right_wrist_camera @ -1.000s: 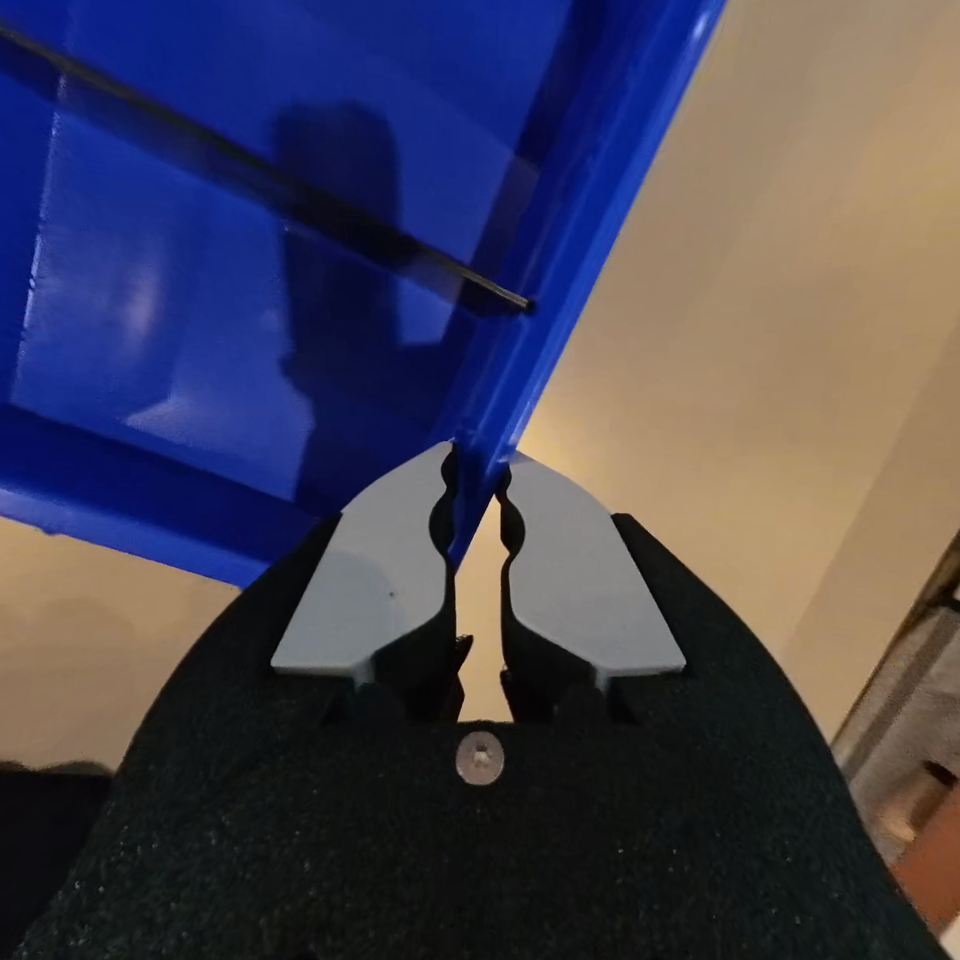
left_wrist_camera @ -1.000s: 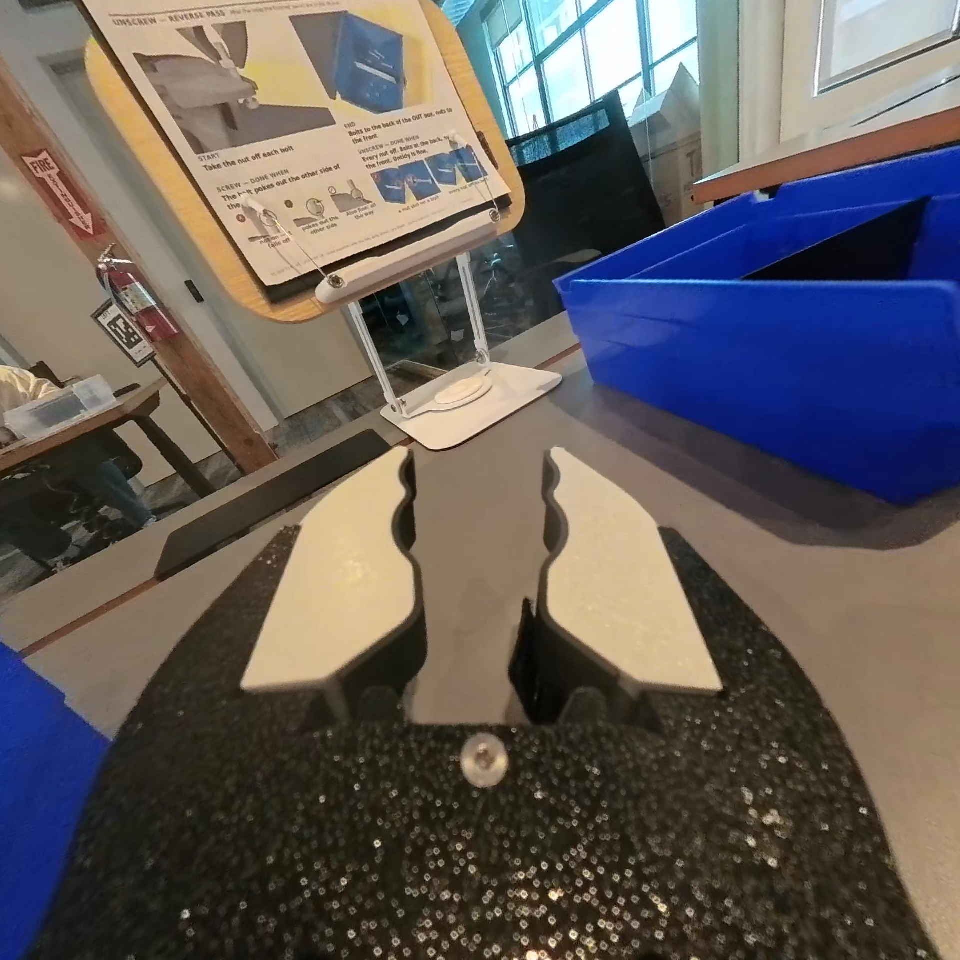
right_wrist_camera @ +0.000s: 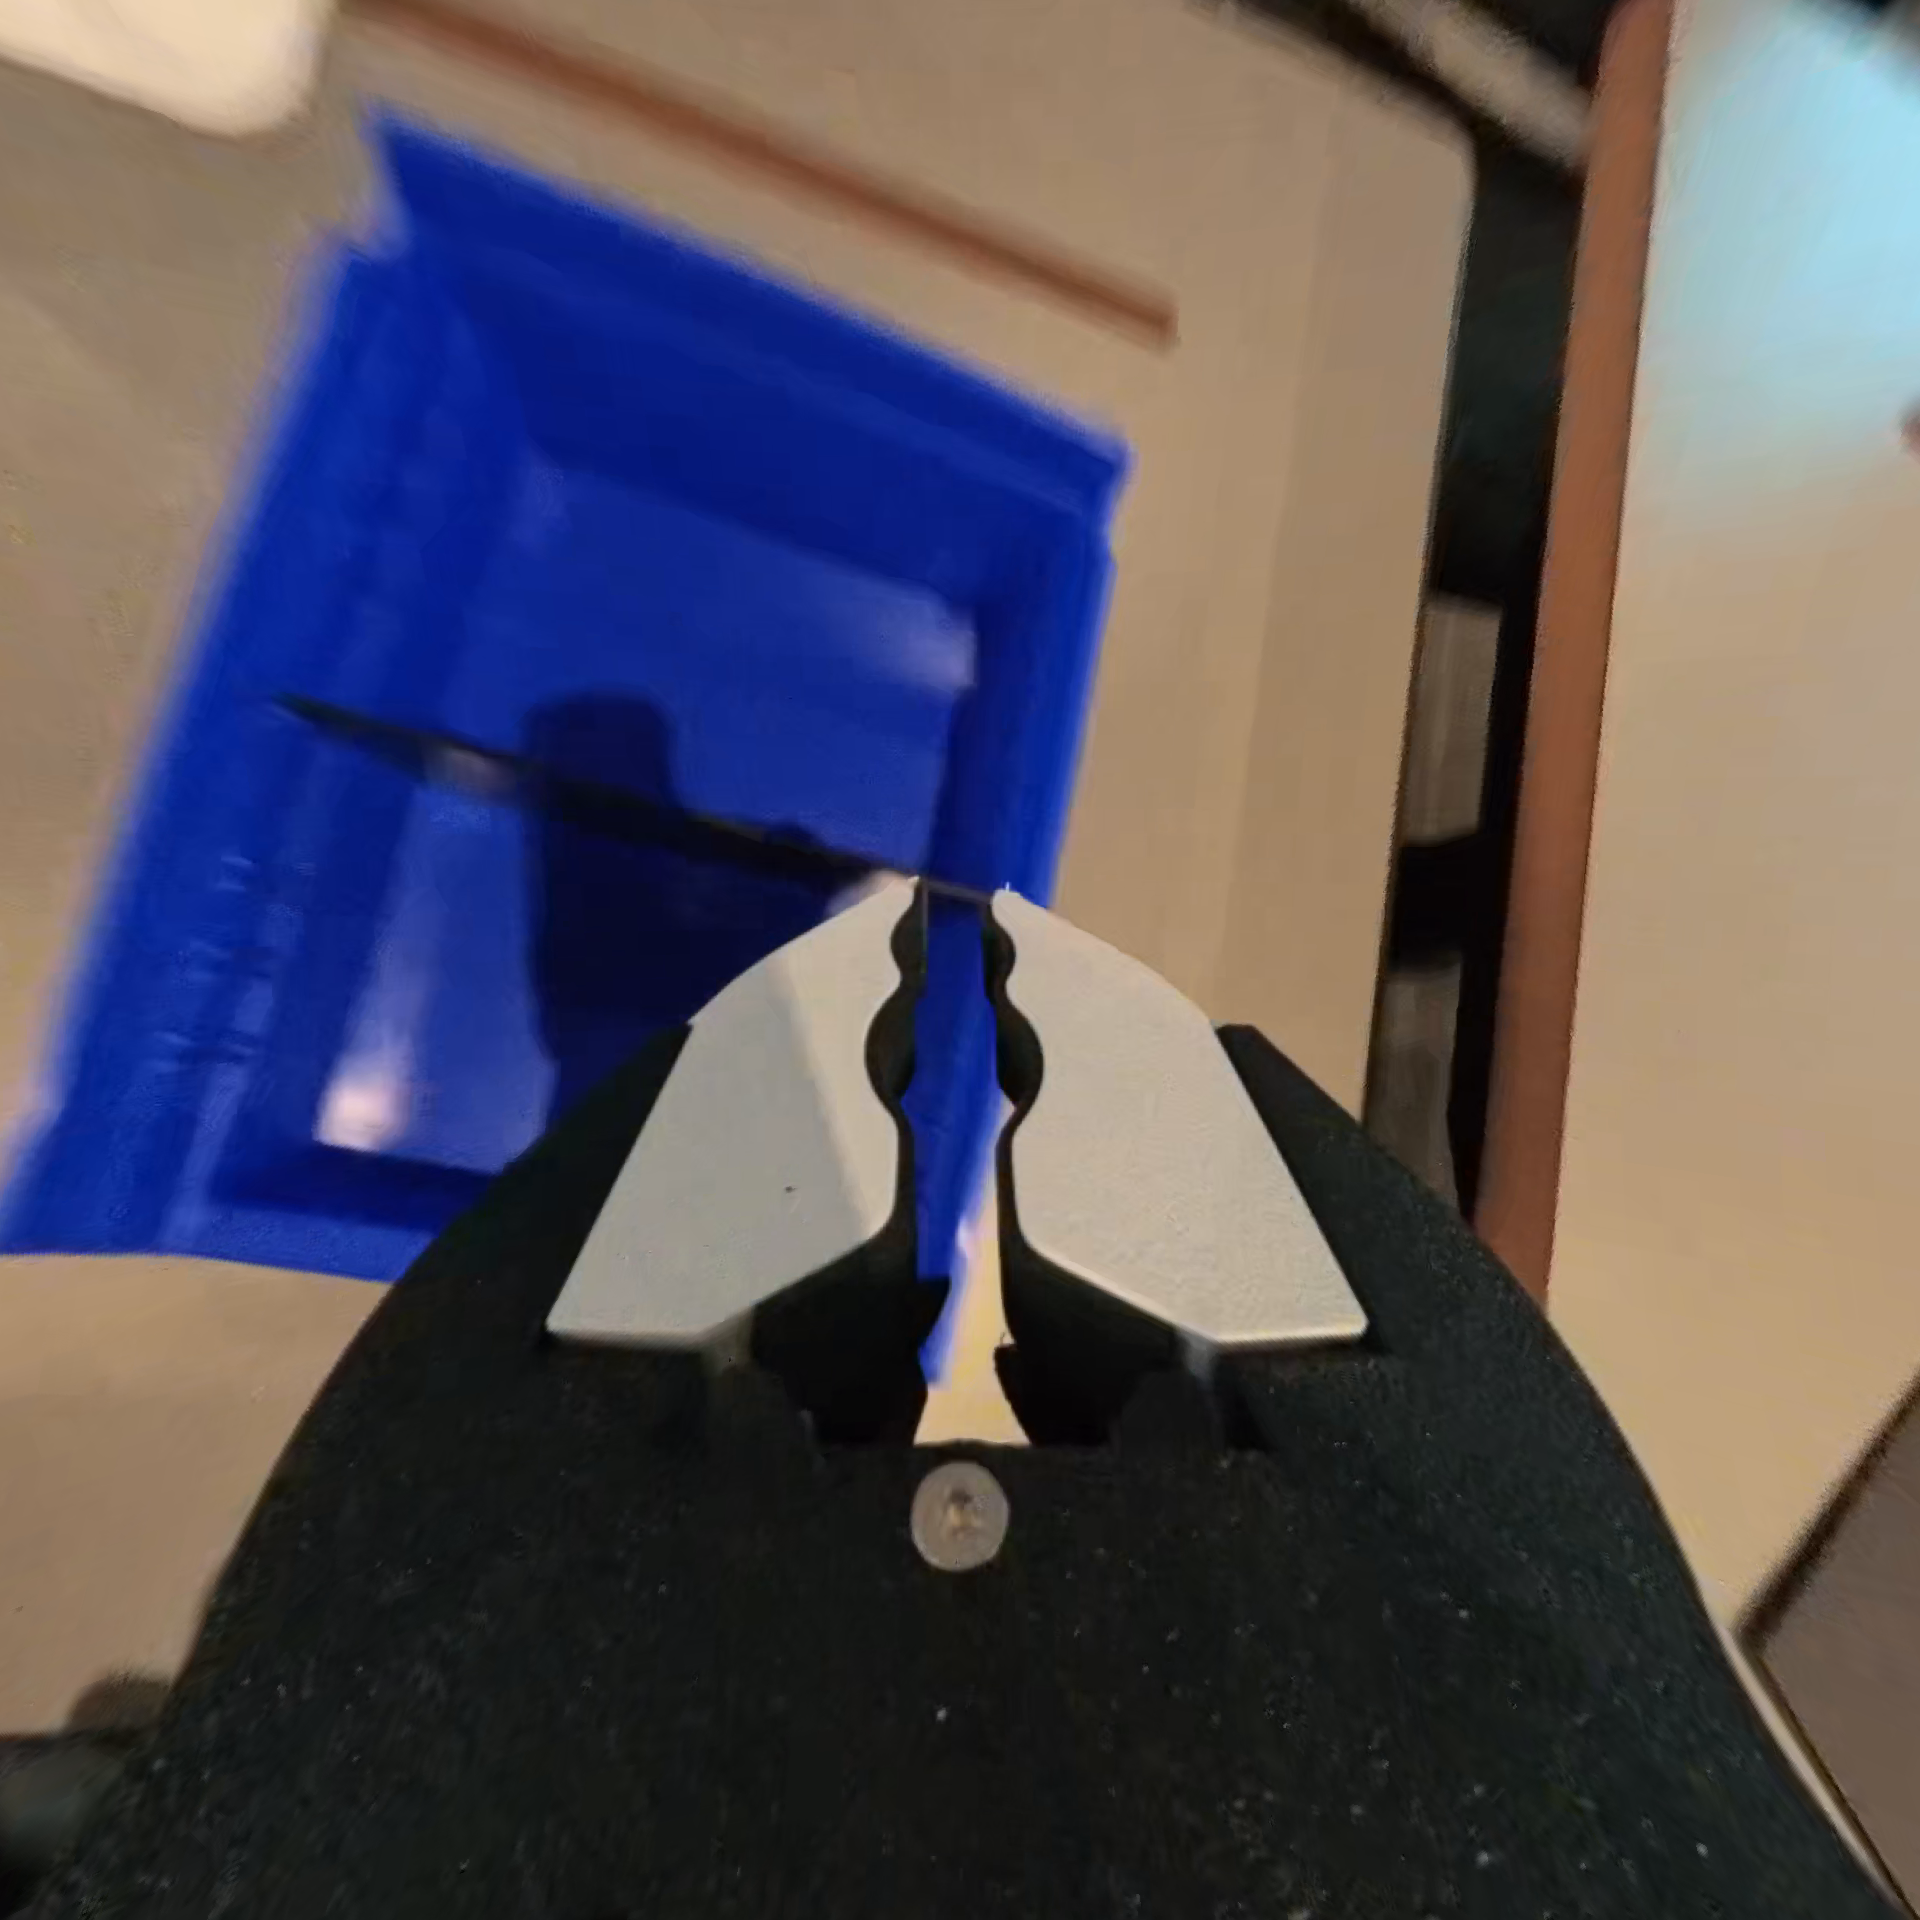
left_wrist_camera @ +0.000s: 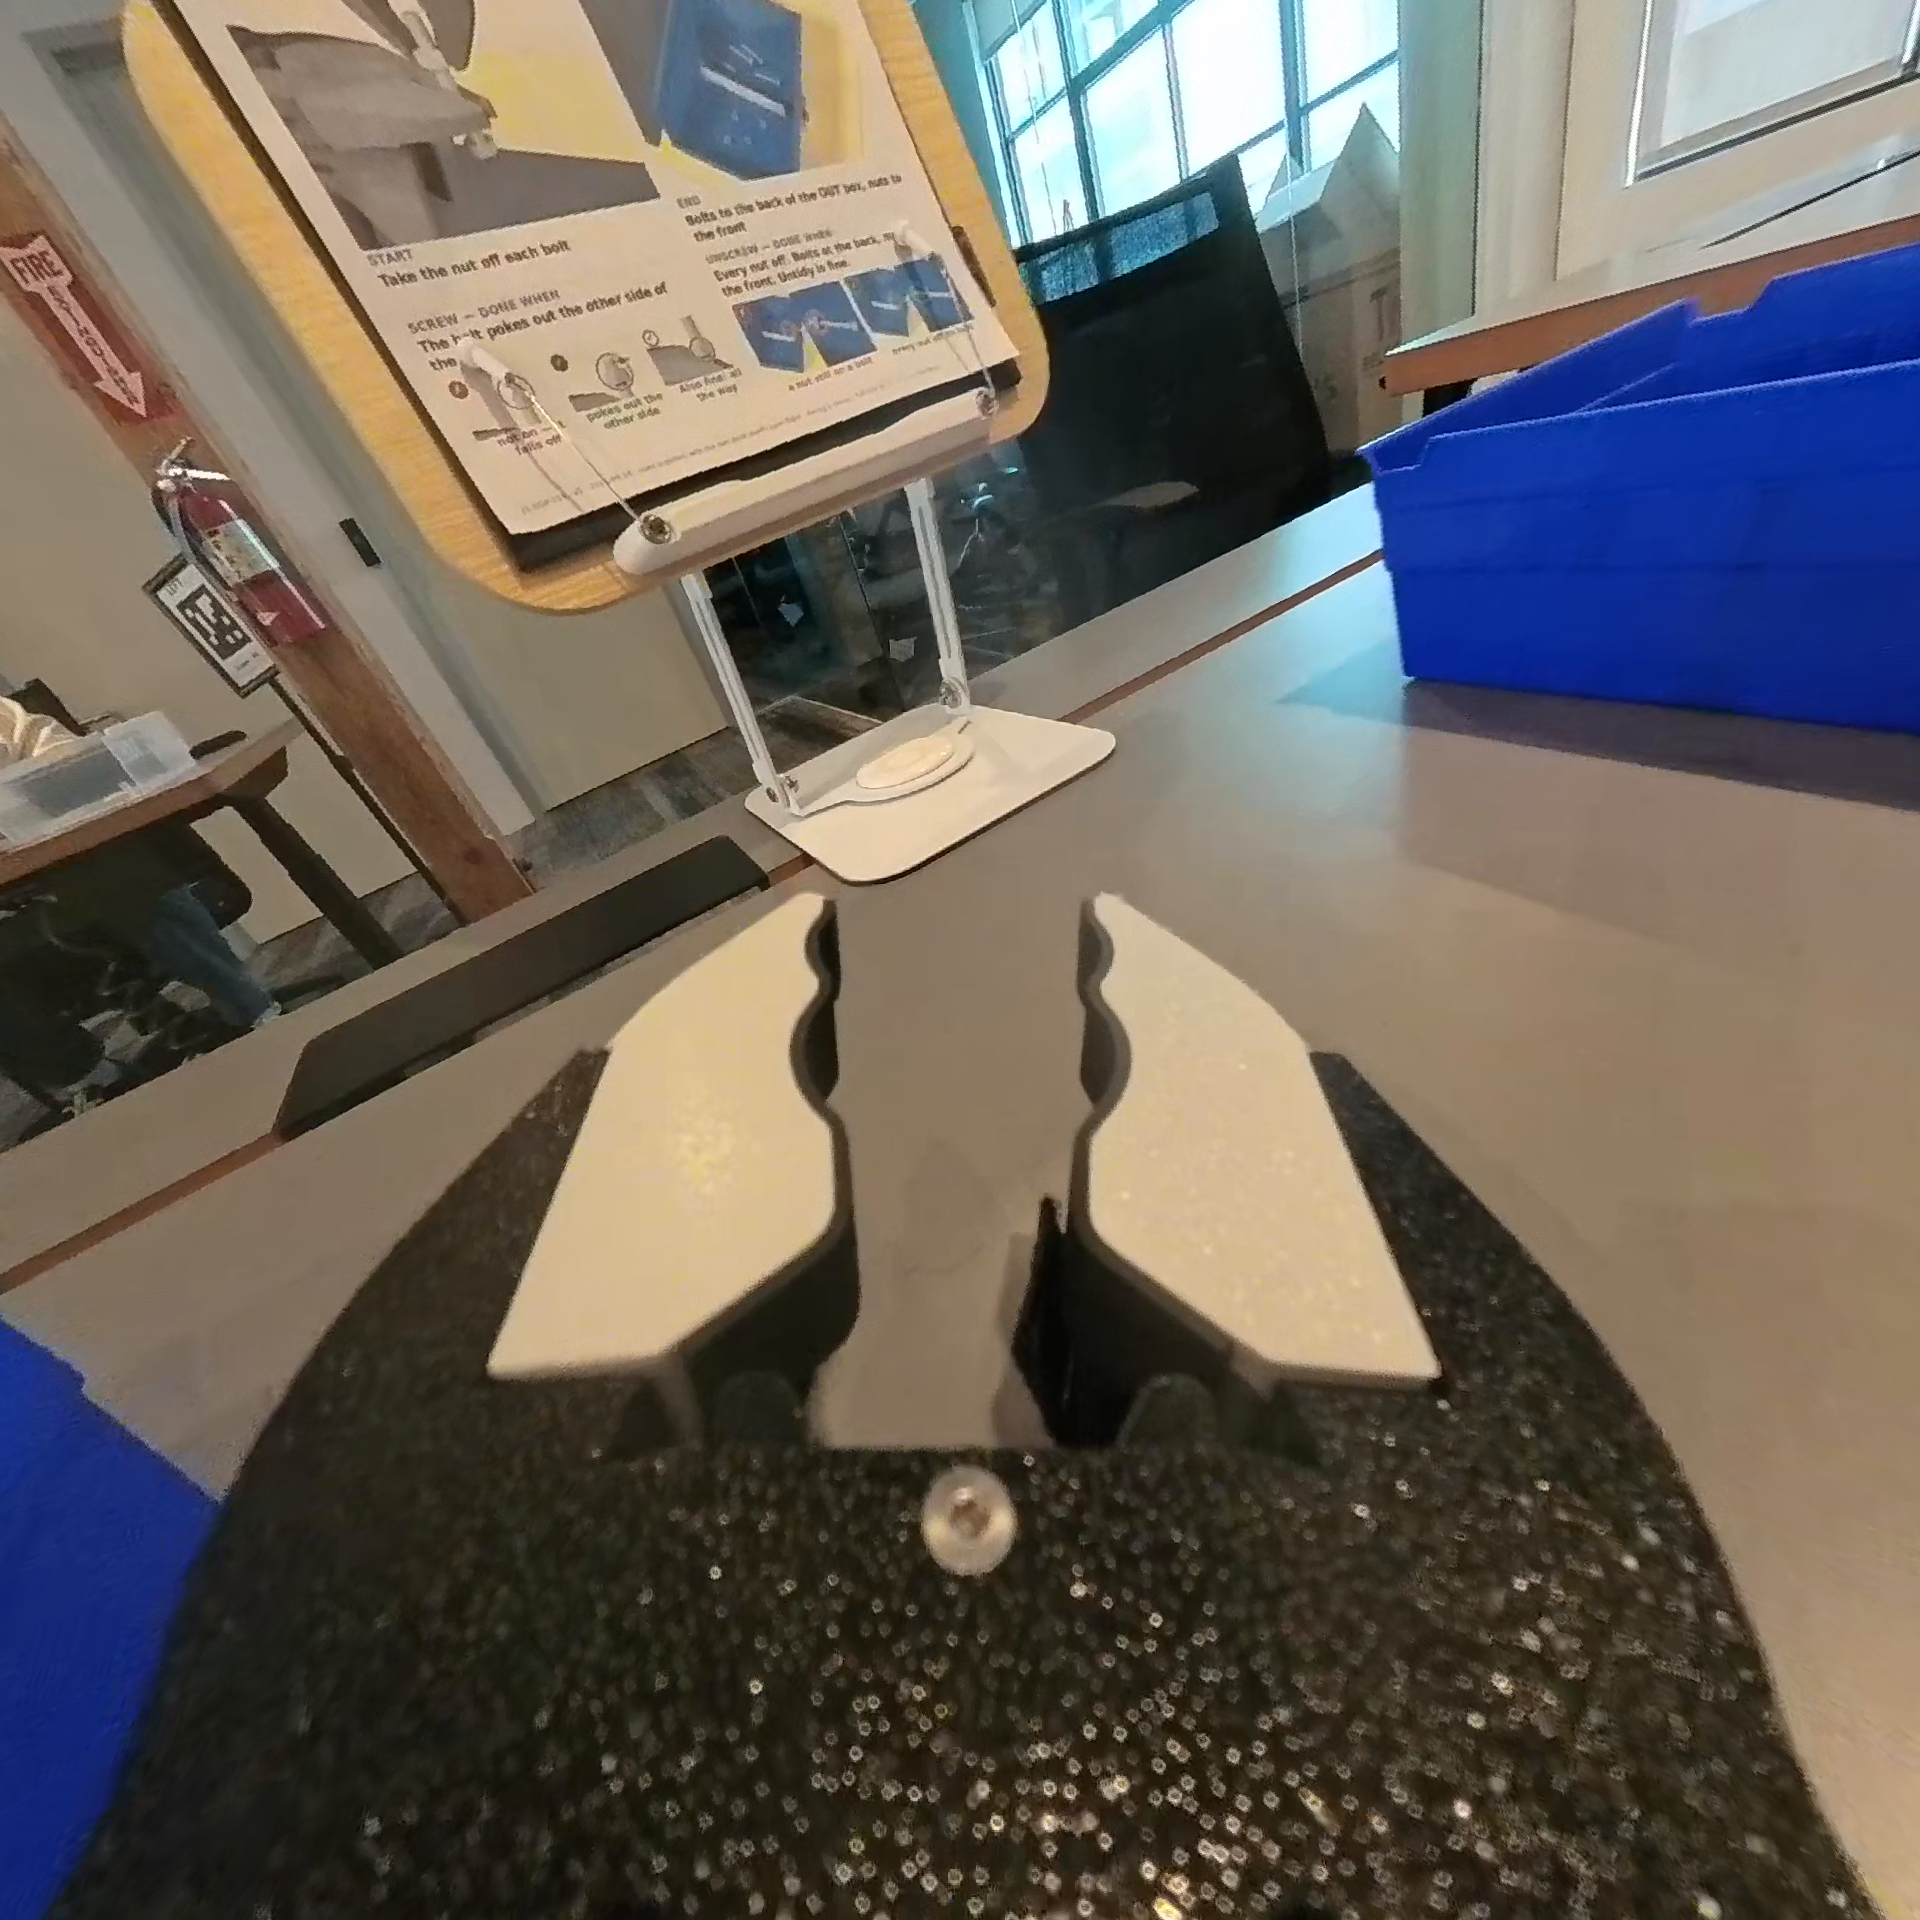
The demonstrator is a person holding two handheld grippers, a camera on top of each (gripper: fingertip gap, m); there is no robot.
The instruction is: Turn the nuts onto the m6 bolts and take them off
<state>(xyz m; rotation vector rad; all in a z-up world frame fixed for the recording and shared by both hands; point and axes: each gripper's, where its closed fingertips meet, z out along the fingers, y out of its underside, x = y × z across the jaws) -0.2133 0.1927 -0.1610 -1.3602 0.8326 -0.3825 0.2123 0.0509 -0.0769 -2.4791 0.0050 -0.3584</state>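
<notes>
Pinching the side wall of a blue bin [right_wrist_camera: 582, 790], the right gripper [right_wrist_camera: 956, 904] has its jaws nearly closed on the plastic, probably to reposition the bin; it looks steeply down into it, and the view is blurred. A dark divider [right_wrist_camera: 582, 795] crosses the bin. The left gripper [left_wrist_camera: 956, 914] hangs low and level over the grey table [left_wrist_camera: 1455, 987], jaws apart and empty, aimed at an instruction stand [left_wrist_camera: 935, 790], another bin [left_wrist_camera: 1662, 561] to its right. No nuts or bolts show.
</notes>
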